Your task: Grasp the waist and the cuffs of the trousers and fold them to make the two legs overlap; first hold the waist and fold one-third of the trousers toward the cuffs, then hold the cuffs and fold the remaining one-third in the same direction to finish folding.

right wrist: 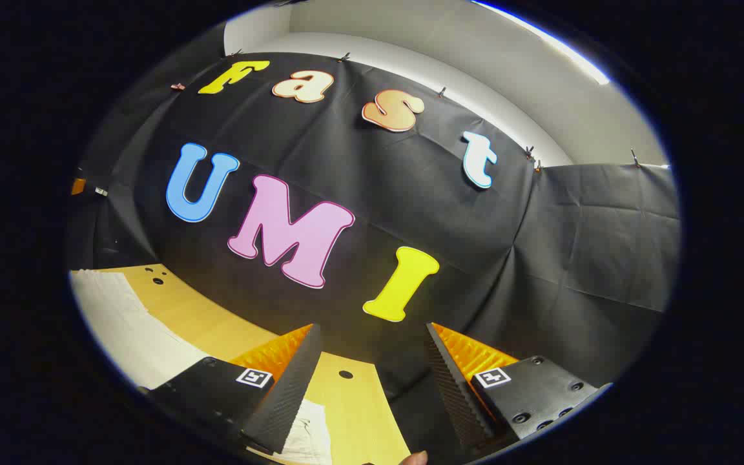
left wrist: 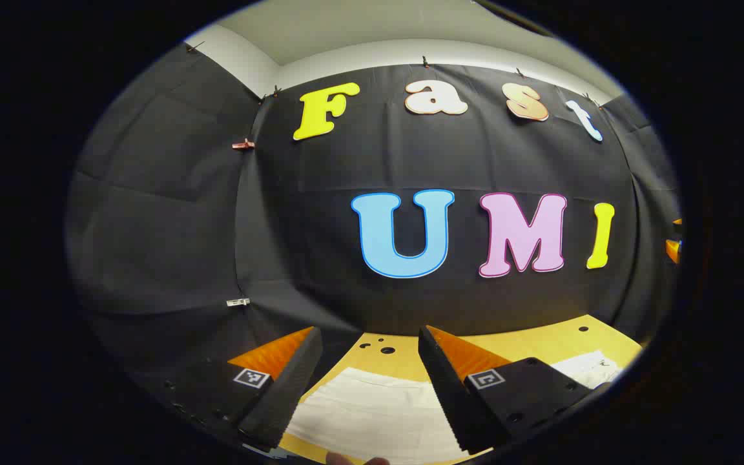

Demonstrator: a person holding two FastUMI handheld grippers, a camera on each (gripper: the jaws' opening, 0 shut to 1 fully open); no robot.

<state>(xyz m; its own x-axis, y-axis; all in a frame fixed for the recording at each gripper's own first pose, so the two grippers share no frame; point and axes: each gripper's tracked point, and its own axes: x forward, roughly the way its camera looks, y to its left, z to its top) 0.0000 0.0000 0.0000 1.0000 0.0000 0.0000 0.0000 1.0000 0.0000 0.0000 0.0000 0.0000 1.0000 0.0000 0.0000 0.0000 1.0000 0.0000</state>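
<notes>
While both tongs [left wrist: 369,371] [right wrist: 372,374] gape empty, white trousers [left wrist: 372,413] lie below.

The white trousers [left wrist: 372,413] are cut off at both views' lower edges.

A staged recording booth is shown rather than a home. Creased black cloth walls [left wrist: 172,213] are clipped up with small clamps [left wrist: 243,144] beneath a plain white upper wall [right wrist: 475,71], and a pale wooden tabletop drilled with round holes [left wrist: 404,352] is set against them.
</notes>
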